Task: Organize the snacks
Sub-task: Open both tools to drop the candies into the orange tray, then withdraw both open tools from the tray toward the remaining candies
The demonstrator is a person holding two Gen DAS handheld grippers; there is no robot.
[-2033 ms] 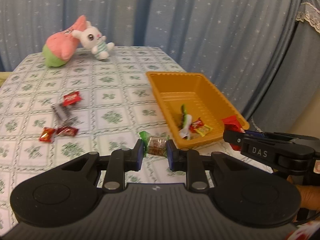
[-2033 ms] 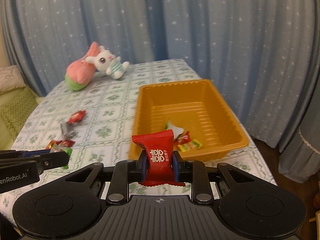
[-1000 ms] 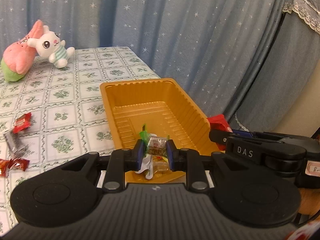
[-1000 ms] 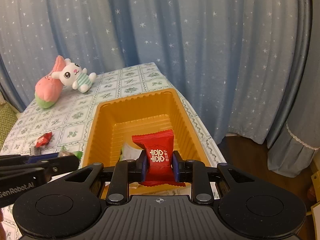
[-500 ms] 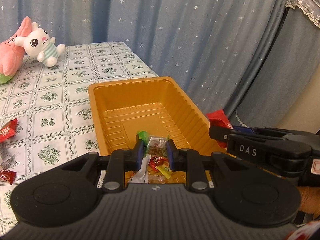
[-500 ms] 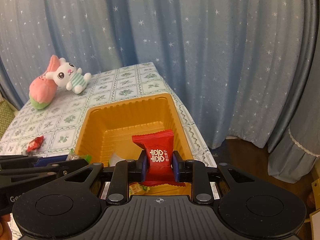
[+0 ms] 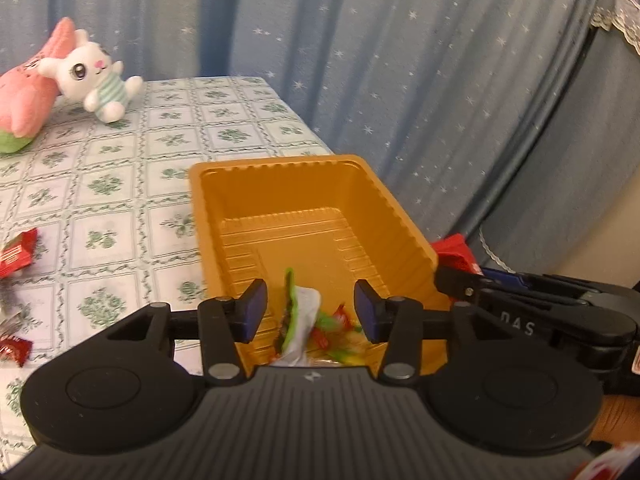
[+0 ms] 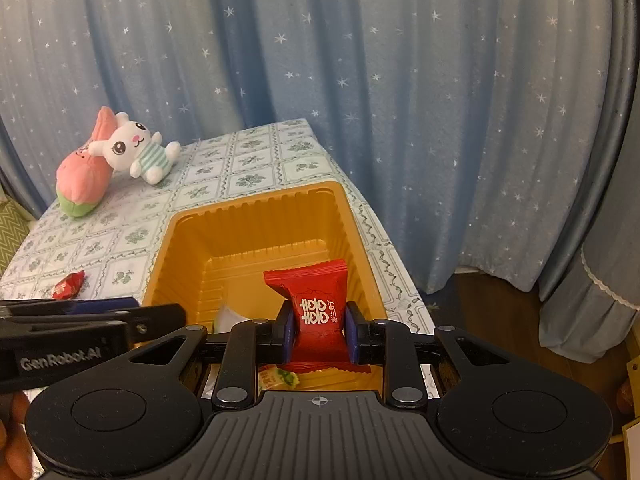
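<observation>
An orange tray (image 7: 312, 164) stands on the checked tablecloth; it also shows in the right wrist view (image 8: 256, 208). My left gripper (image 7: 310, 312) is open and empty over the tray's near end, above several small wrapped snacks (image 7: 308, 324) lying inside. My right gripper (image 8: 318, 330) is shut on a red snack packet (image 8: 316, 304) with white characters, held above the tray's near right side. That packet (image 7: 454, 250) and the right gripper's side (image 7: 532, 308) show at the right in the left wrist view. The left gripper's side (image 8: 80, 328) shows at the left in the right wrist view.
Loose red snacks (image 7: 16, 254) lie on the cloth left of the tray; one (image 8: 69, 285) shows in the right wrist view. A pink plush and a white bunny plush (image 7: 94, 76) lie at the table's far left. Blue starred curtains hang behind; the table's right edge runs beside the tray.
My left gripper has opened and let go of the green-ended candy, which now lies in the tray. My right gripper still holds the red packet and has moved a little further over the tray.
</observation>
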